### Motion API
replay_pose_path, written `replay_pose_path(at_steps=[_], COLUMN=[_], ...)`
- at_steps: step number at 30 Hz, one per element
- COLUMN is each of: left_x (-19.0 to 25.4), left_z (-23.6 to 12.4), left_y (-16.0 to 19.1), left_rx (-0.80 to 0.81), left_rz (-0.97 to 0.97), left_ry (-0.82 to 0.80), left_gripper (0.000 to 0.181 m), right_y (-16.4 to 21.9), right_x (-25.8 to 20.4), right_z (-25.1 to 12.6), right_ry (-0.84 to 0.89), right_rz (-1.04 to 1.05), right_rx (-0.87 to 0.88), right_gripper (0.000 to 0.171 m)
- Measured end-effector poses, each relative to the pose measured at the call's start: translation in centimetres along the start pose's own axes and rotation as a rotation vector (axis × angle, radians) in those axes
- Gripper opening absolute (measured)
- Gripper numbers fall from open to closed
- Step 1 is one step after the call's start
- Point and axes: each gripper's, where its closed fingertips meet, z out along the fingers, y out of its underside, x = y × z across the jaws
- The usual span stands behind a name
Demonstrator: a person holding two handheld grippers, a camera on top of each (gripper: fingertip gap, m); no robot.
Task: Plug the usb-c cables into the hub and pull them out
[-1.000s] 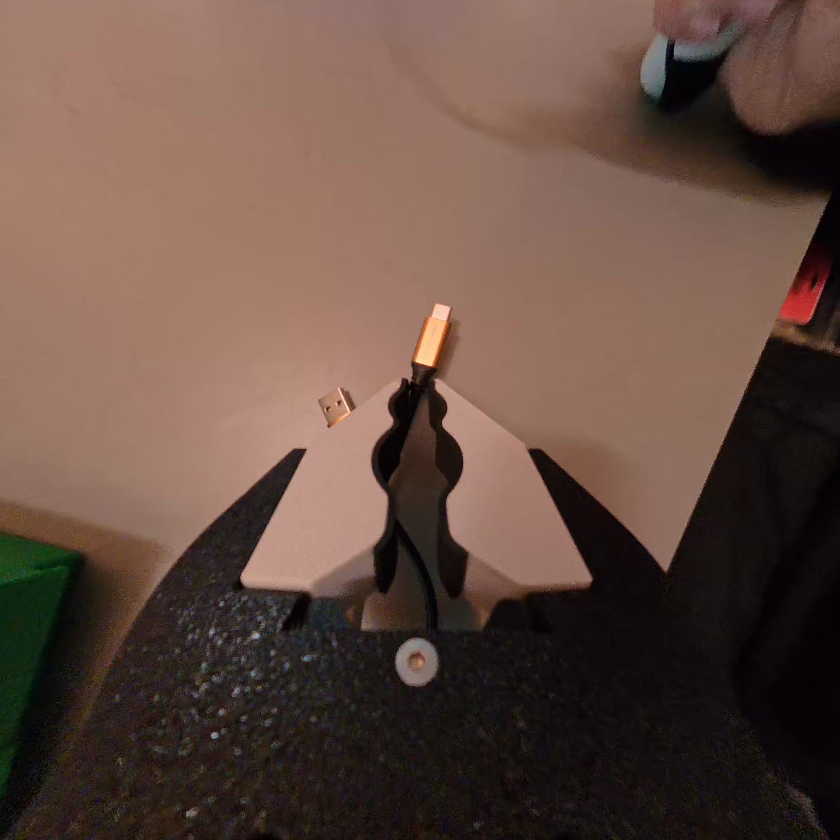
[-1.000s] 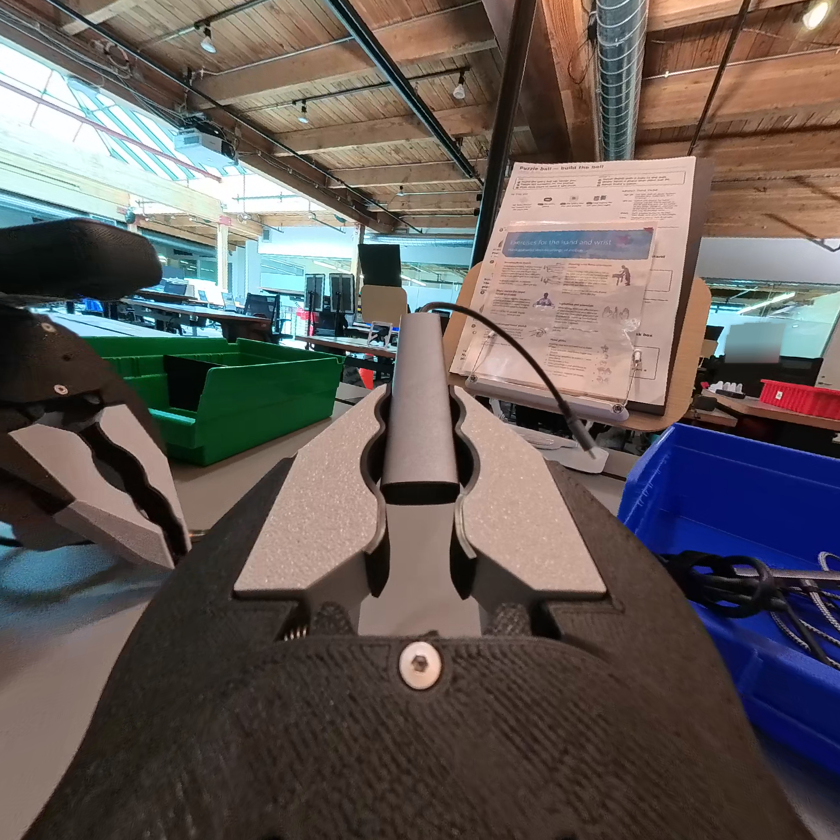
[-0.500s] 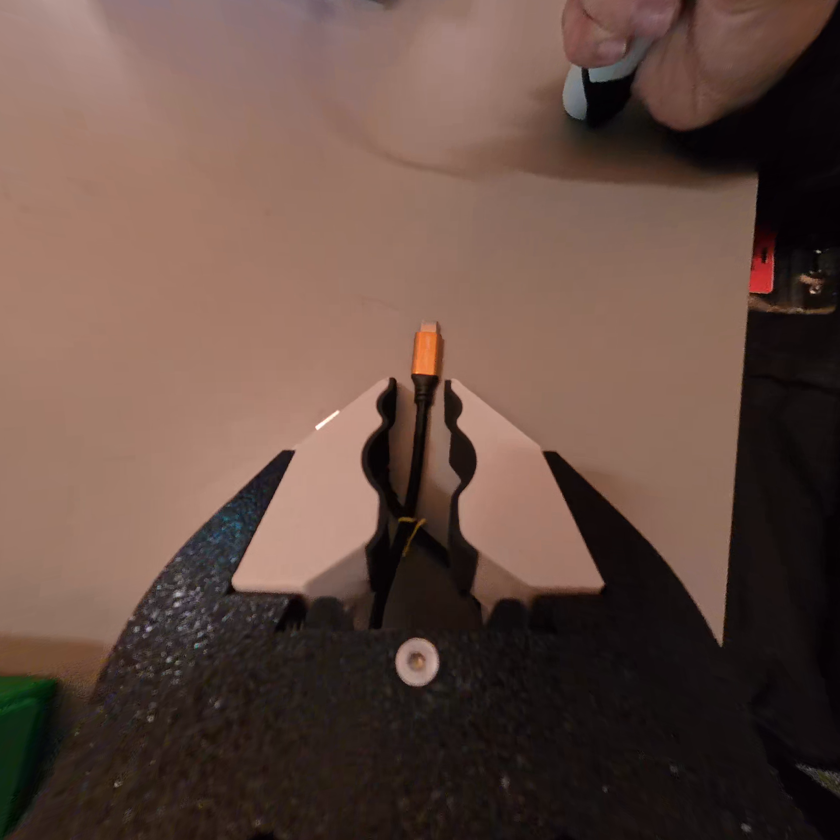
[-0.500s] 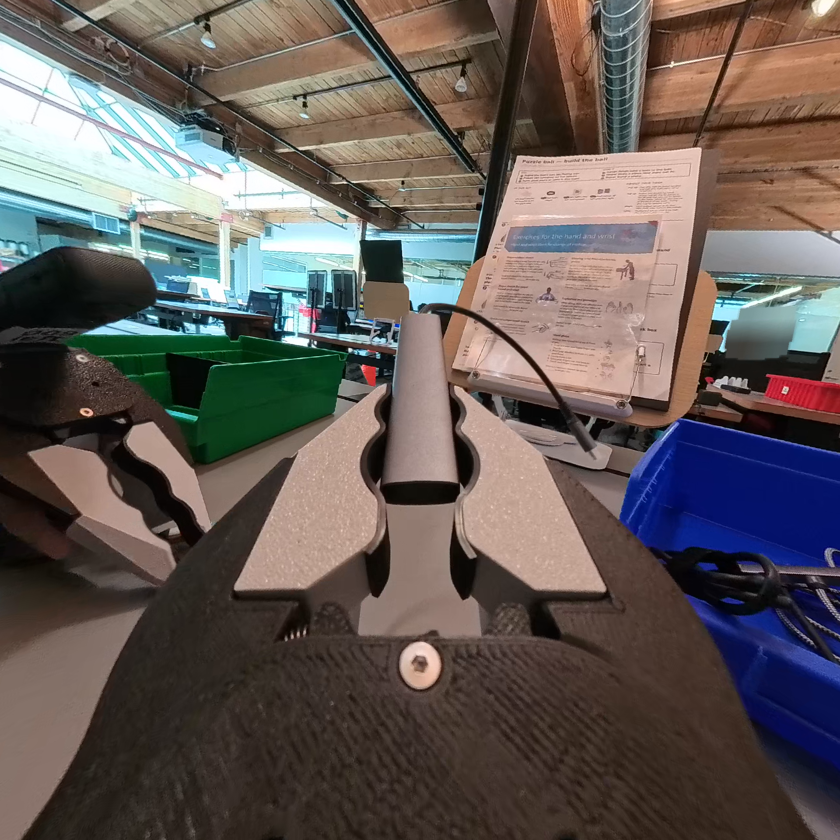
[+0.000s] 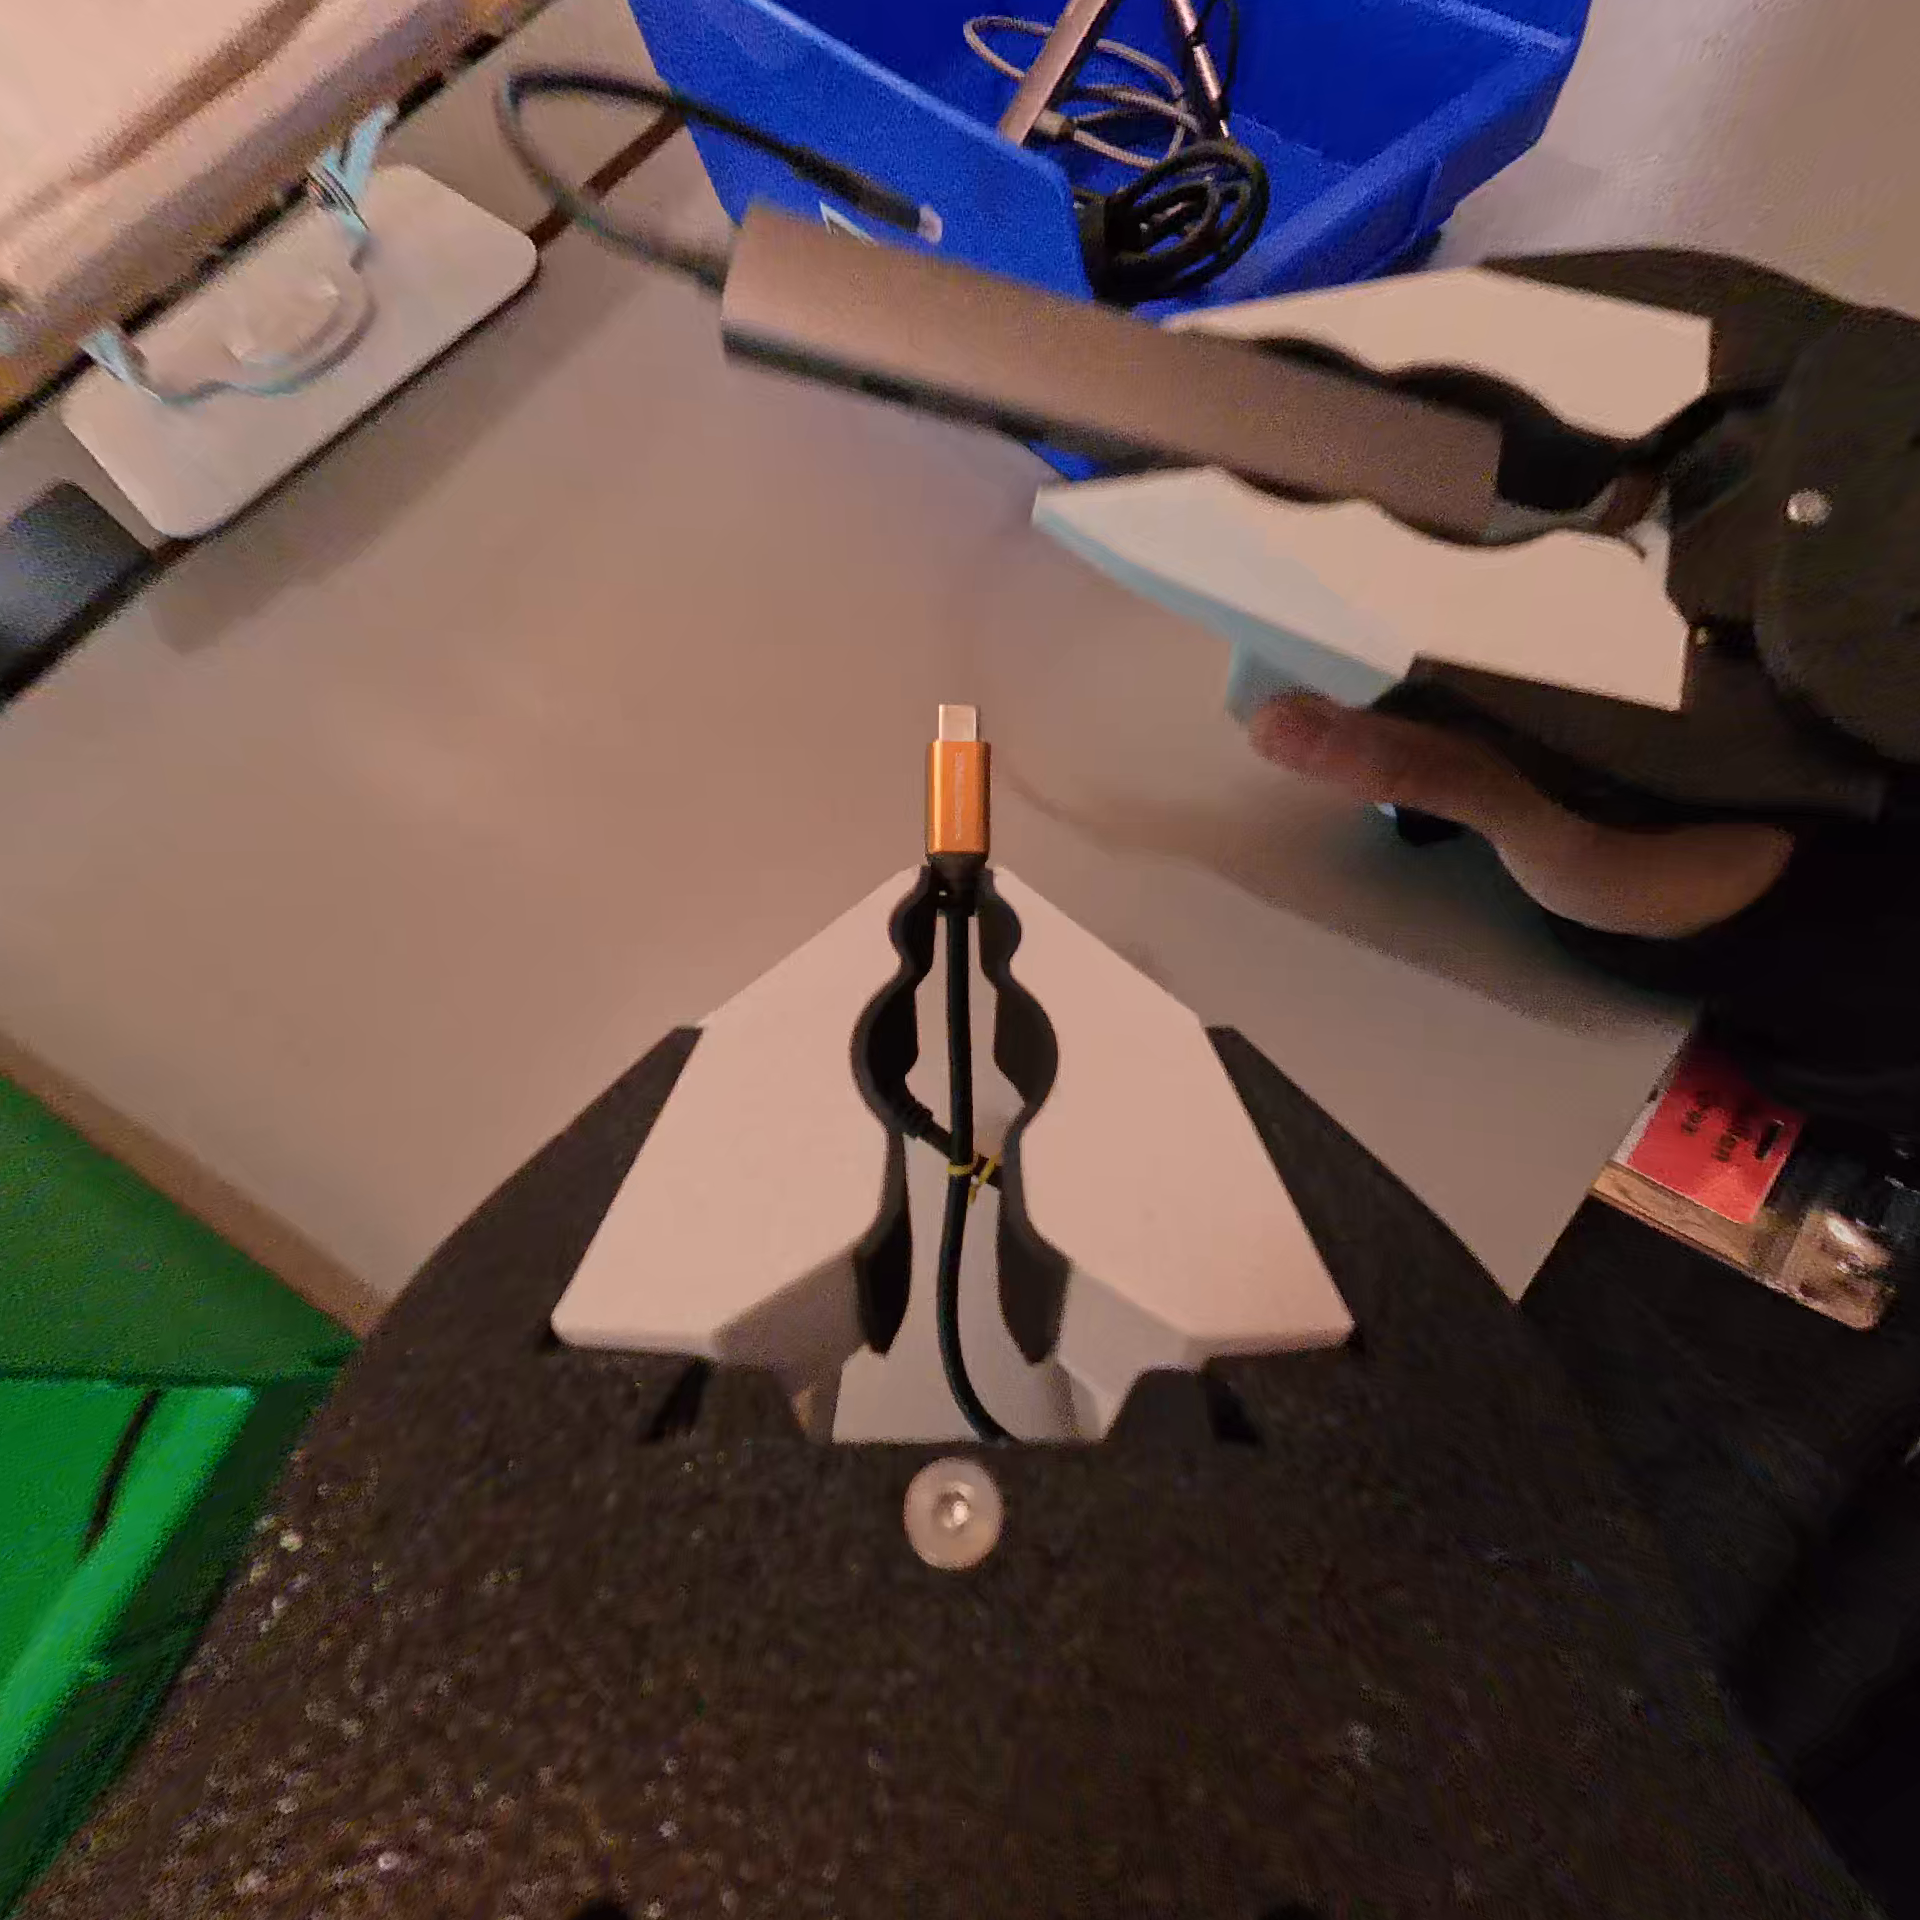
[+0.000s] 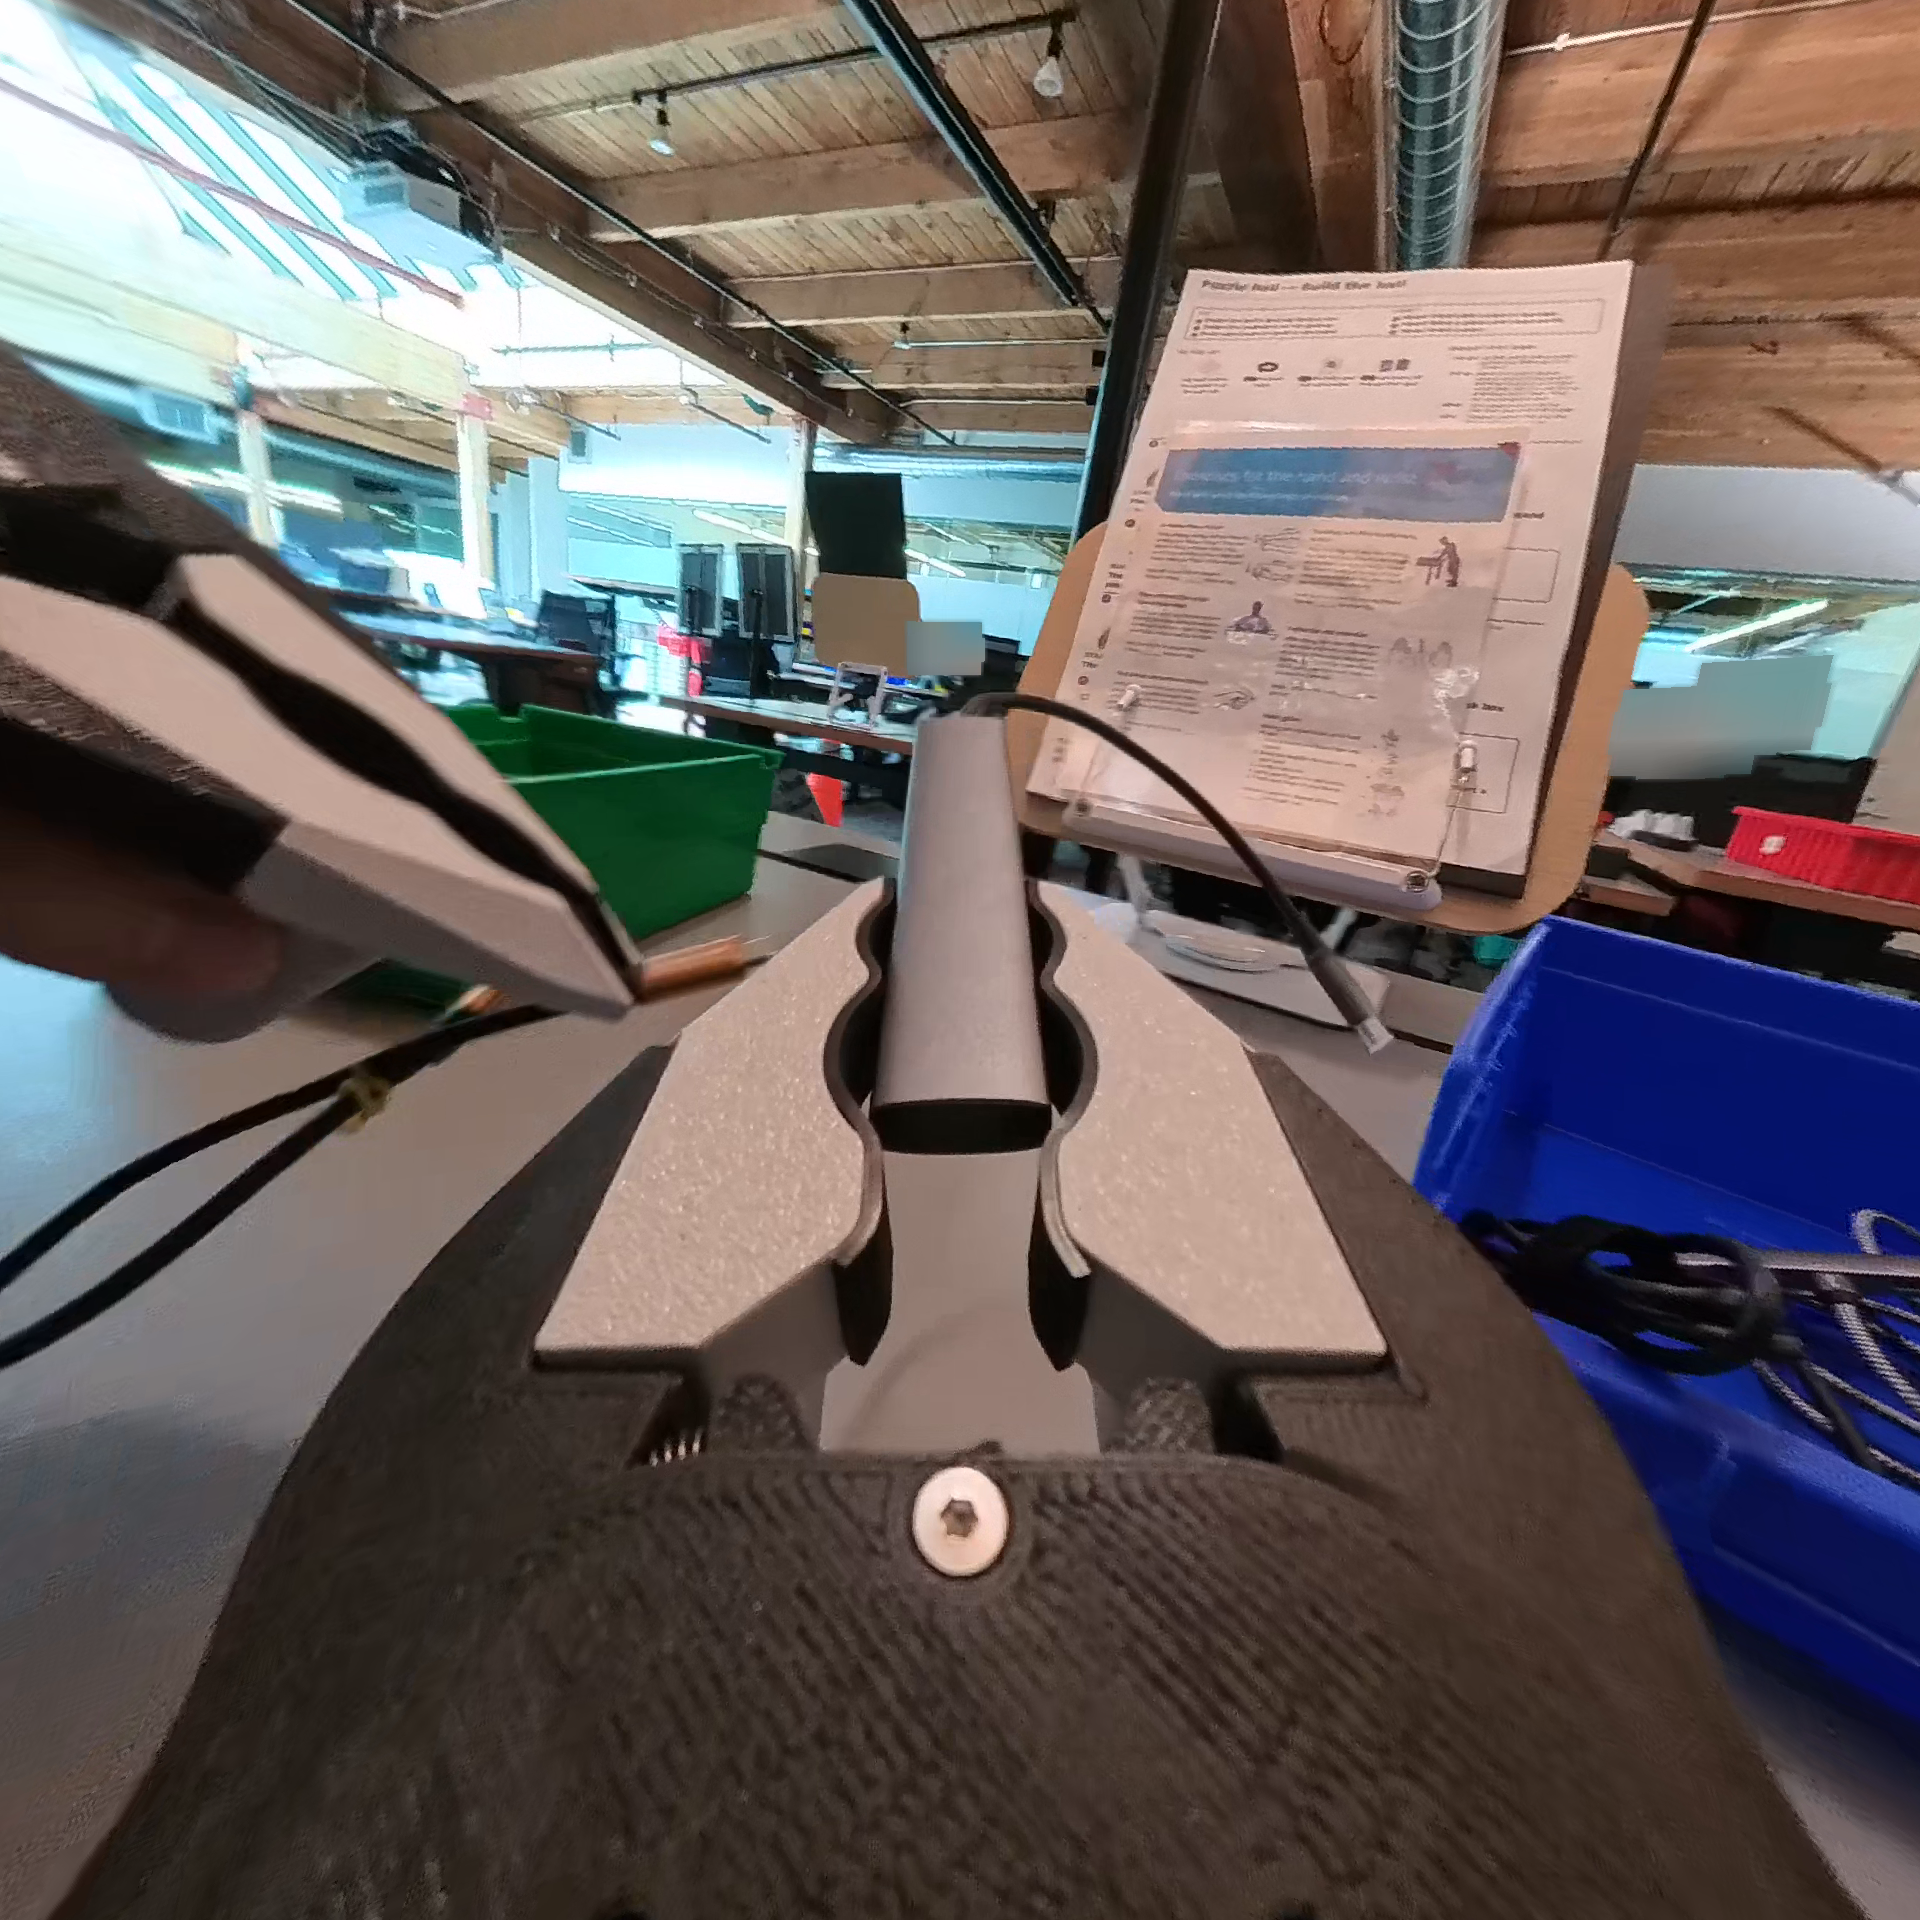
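Observation:
My left gripper (image 5: 954,883) is shut on a black cable just behind its orange USB-C plug (image 5: 957,795), which sticks out past the fingertips above the table. My right gripper (image 6: 958,894) is shut on a long grey hub (image 6: 958,914) that points forward, its own black lead (image 6: 1216,810) hanging off the far end. In the left wrist view the hub (image 5: 1039,338) lies across the top, held by the right gripper (image 5: 1174,416), apart from the plug. In the right wrist view the left gripper (image 6: 623,987) comes in from the left, its plug (image 6: 696,971) near the hub's left side.
A blue bin (image 5: 1195,114) of coiled cables stands behind the hub, also at the right in the right wrist view (image 6: 1683,1122). A green bin (image 6: 644,800) is at the left. A document stand (image 6: 1351,644) with papers stands at the back. A hand (image 5: 1507,821) is under the right gripper.
The left gripper has swung up from facing the bare table to face the hub and blue bin. In the right wrist view it has risen and moved closer to the hub.

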Motion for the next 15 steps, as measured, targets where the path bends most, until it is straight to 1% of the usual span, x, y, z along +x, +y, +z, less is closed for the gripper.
replay_pose_path(at_steps=[5,9,15], left_x=[0.0,-0.2,0.3], left_z=[-0.1,-0.5,-0.5], left_y=[-2.1,-2.6,-3.2], left_rx=[-0.011,-0.031,-0.041], left_rz=[0.009,0.037,0.063], left_ry=[-0.01,-0.035,-0.028], left_gripper=[0.005,0.005,0.005], right_y=[-0.1,0.0,0.2], right_x=[0.1,-0.1,-0.5], right_z=[-0.2,-0.1,0.1], right_ry=[-0.028,-0.038,-0.043], right_rz=[0.066,0.065,0.029], right_rx=[0.007,-0.005,-0.021], right_gripper=[0.022,0.022,0.022])
